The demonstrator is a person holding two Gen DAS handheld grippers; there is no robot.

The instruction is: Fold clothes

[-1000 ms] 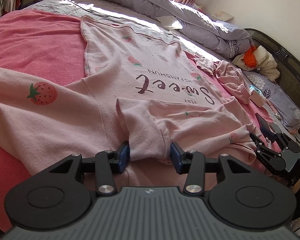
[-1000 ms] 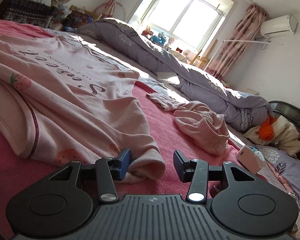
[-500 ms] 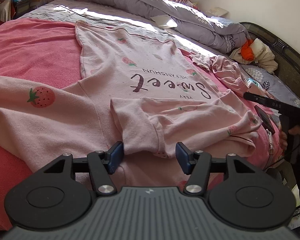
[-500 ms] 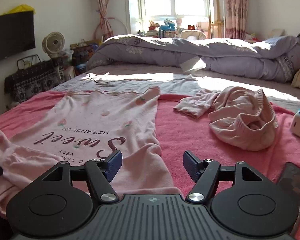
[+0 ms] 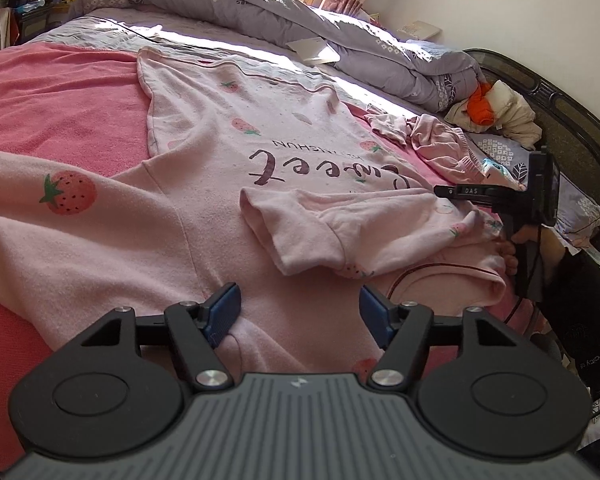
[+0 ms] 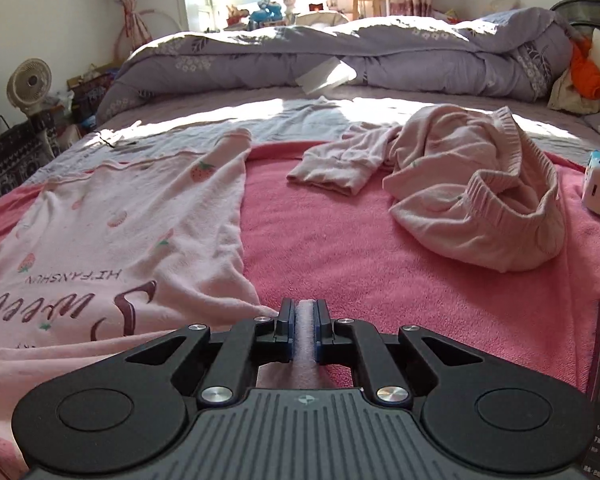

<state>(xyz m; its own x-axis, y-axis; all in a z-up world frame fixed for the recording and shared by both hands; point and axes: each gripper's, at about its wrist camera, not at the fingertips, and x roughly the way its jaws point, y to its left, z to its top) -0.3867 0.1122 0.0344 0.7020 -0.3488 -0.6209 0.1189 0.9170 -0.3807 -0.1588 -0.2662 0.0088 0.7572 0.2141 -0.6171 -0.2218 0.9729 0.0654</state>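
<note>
1. Since half a second ago, the right gripper (image 6: 304, 316) has been closed: its fingers are now clamped on a fold of the pink pajama top (image 5: 228, 140).
2. Left gripper (image 5: 300, 312) has been pulled back, fingers wide apart, nothing held.
3. Top is spread flat on the bed (image 6: 340, 240), one sleeve (image 5: 340, 232) folded across it.
4. Crumpled pink pants (image 6: 480, 200) are left lying apart.
</note>
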